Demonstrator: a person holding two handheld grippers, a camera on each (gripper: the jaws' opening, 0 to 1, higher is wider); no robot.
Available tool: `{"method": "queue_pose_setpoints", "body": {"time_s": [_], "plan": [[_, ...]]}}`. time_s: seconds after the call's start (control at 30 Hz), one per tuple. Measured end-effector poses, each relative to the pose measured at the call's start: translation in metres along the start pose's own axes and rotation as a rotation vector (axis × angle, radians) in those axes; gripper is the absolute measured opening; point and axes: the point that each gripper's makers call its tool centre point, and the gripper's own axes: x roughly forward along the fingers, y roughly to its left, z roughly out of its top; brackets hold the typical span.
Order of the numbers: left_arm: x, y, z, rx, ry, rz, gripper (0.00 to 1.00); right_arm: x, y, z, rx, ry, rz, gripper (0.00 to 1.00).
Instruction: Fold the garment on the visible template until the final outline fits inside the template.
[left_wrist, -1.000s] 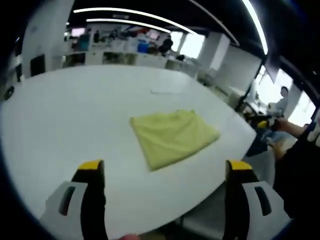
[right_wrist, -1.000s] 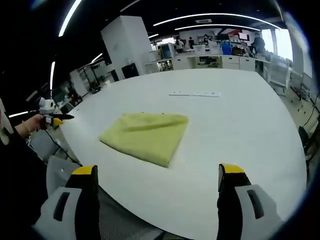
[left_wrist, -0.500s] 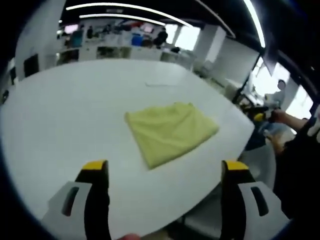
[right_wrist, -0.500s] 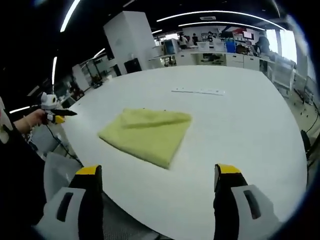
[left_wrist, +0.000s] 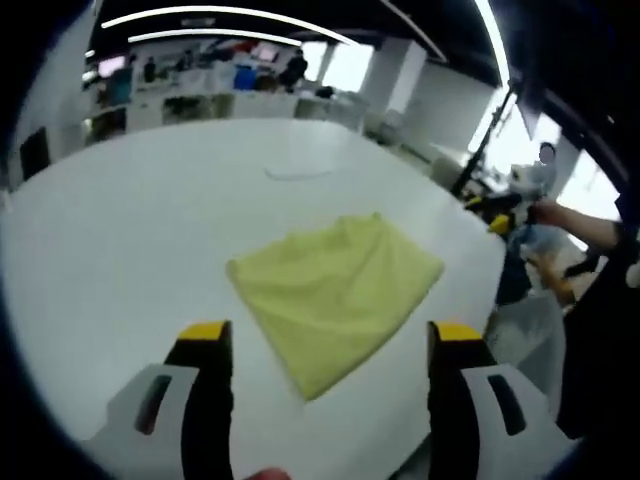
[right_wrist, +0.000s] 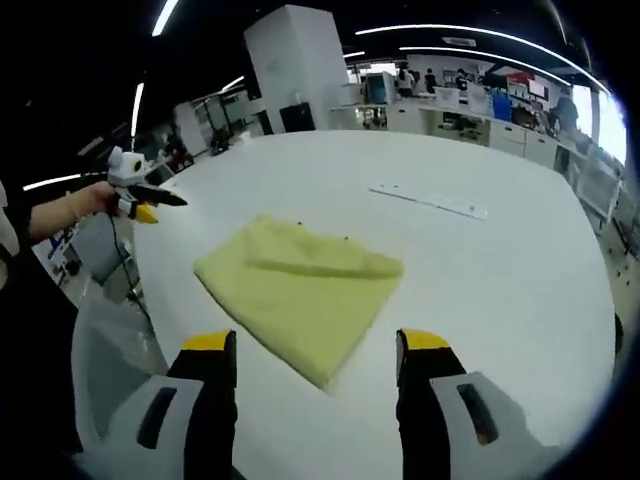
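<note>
The folded yellow-green cloth garment (left_wrist: 335, 292) on the white table (left_wrist: 120, 230) is probably soft and limp; grip a corner. Both grippers (left_wrist: 331, 345) (right_wrist: 316, 352) hover beside it, jaws apart, empty.

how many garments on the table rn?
1. A yellow garment lies folded flat near the middle of the white table, ahead of both grippers, touching neither. In the right gripper view it has a folded layer on top; nothing else could hide another.

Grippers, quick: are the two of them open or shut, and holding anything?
Left gripper: open, holding nothing; the folded yellow cloth garment lies on the white table ahead.
Right gripper: open, holding nothing.
</note>
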Motion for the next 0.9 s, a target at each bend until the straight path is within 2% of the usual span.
{"method": "queue_pose_setpoints", "body": {"time_s": [0.23,0.4,0.53,0.77,0.9], "plan": [[0.037,0.020,0.012,0.029,0.026,-0.030,0.66,0.030,-0.021,0.008,-0.076,0.040,0.034,0.54],[0.062,0.040,0.016,0.060,0.056,-0.020,0.62,0.050,-0.037,0.009,-0.142,0.090,0.061,0.47],[0.080,0.053,0.016,0.084,0.087,-0.021,0.57,0.066,-0.044,0.010,-0.203,0.127,0.094,0.43],[0.111,0.064,0.009,0.188,0.194,-0.065,0.52,0.098,-0.055,0.012,-0.333,0.216,0.169,0.40],[0.126,0.069,0.009,0.205,0.211,-0.080,0.49,0.115,-0.058,0.016,-0.375,0.246,0.209,0.38]]}}
